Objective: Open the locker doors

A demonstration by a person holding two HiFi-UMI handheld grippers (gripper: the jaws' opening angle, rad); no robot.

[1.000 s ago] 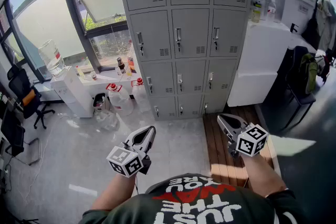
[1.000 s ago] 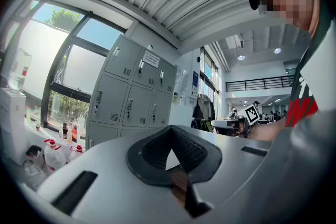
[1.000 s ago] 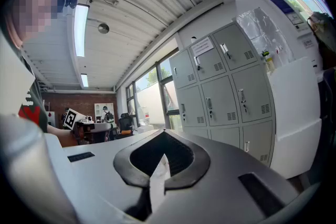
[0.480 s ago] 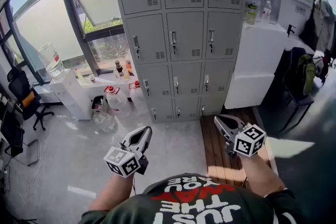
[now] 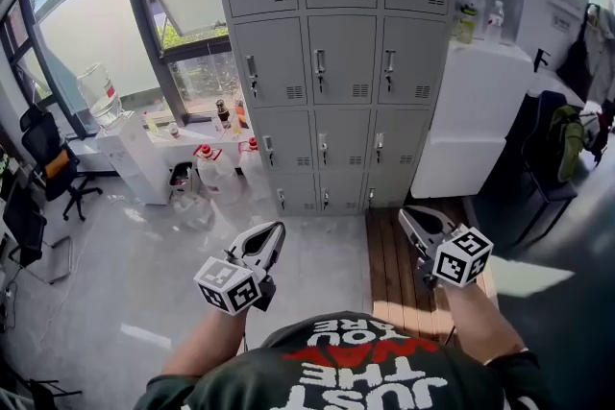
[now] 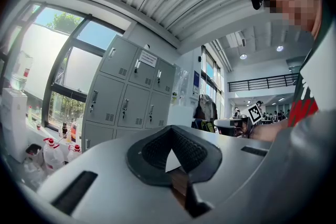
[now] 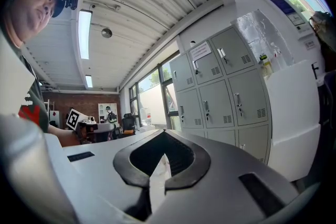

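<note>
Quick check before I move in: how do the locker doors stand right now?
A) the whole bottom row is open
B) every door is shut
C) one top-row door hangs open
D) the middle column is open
B: in the head view every door of the lockers sits flush in its frame, and the left tool and the right tool are both well short of the handles.

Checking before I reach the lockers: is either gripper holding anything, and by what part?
Nothing held. The left gripper and right gripper are both shut and empty, apart from the lockers.
</note>
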